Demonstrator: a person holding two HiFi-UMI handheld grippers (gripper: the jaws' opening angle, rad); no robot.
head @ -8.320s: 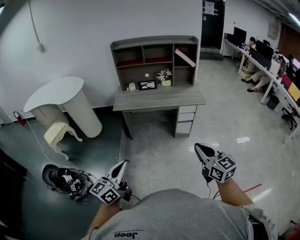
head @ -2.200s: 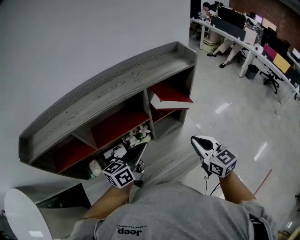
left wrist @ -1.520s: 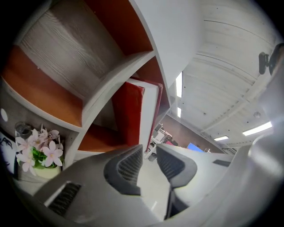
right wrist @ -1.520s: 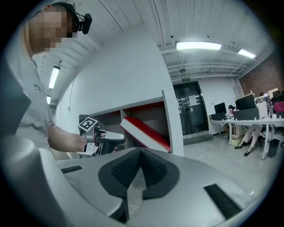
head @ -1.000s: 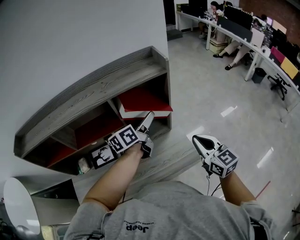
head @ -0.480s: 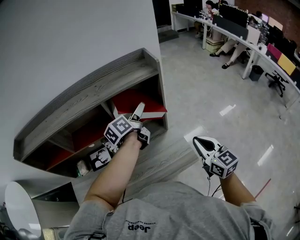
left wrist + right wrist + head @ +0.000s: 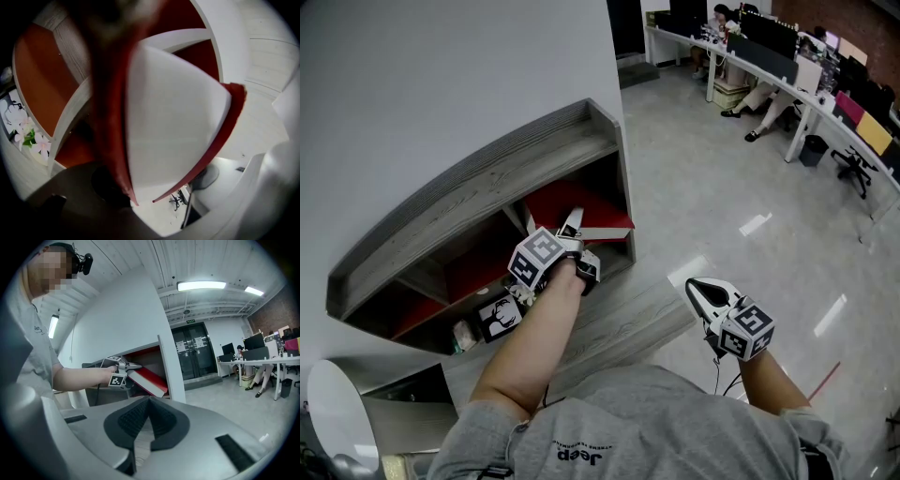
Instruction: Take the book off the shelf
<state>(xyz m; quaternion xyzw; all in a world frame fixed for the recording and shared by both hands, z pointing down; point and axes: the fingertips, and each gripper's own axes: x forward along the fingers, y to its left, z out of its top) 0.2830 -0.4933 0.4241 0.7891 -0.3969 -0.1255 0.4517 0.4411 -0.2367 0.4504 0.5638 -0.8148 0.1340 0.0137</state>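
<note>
Book (image 7: pixel 598 216) (red-covered); shirt (image 7: pixel 647 427) reads "Jeep".

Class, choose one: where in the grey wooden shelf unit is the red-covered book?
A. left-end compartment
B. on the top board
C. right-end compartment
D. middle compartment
C: the red-covered book lies in the end compartment of the grey wooden shelf unit, beside its right side panel.

inventory: book (image 7: pixel 147 378), 1; shelf unit (image 7: pixel 478 202), 1; desk (image 7: pixel 623 323), 1; framed picture (image 7: pixel 497 317), 1; flower arrangement (image 7: pixel 33 142), 1; seated people in background (image 7: pixel 261 376), at least 2.
</note>
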